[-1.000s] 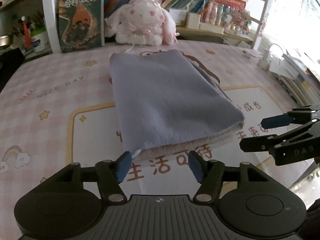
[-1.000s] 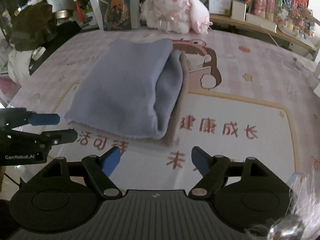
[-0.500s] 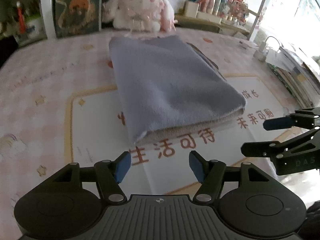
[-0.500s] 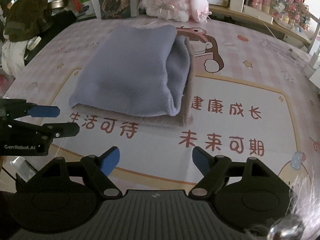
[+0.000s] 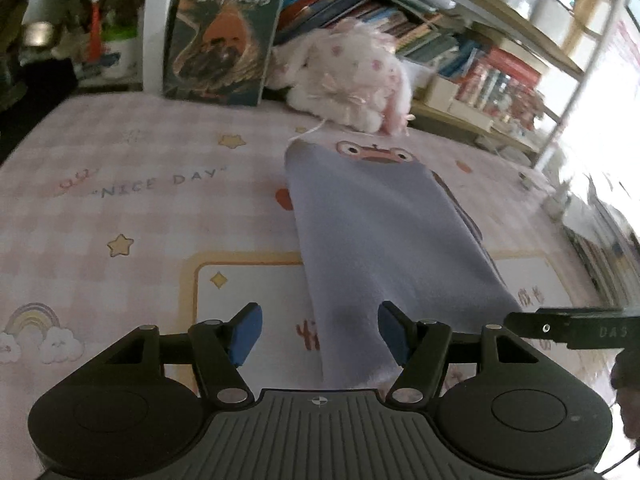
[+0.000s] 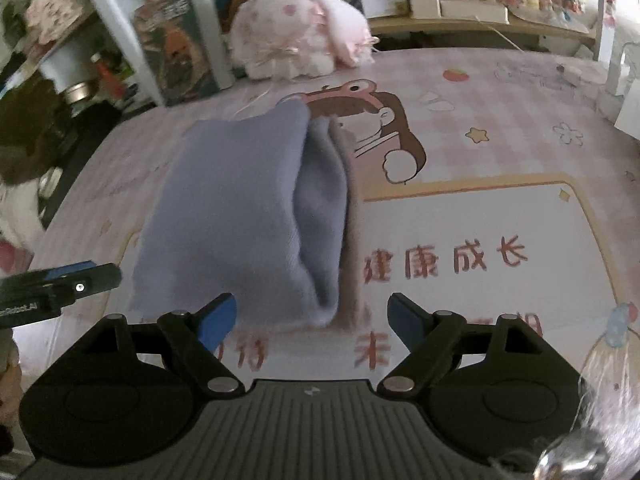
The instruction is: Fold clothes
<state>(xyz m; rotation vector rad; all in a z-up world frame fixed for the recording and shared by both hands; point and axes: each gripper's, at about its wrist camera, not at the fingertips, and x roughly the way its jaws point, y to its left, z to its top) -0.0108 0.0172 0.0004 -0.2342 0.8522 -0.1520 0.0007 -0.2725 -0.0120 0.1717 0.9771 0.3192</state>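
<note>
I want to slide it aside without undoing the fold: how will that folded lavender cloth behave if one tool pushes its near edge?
The folded lavender cloth looks soft and fleecy, so it will probably bunch rather than slide as one piece. Its layers gape open along one side, so the top one may shift. It looks light and unbreakable.

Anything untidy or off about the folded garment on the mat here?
Slightly. The lavender fleece garment is folded, but its right side gapes open, and a beige layer sticks out beneath it along that edge. Nothing looks spilled or damaged.
</note>
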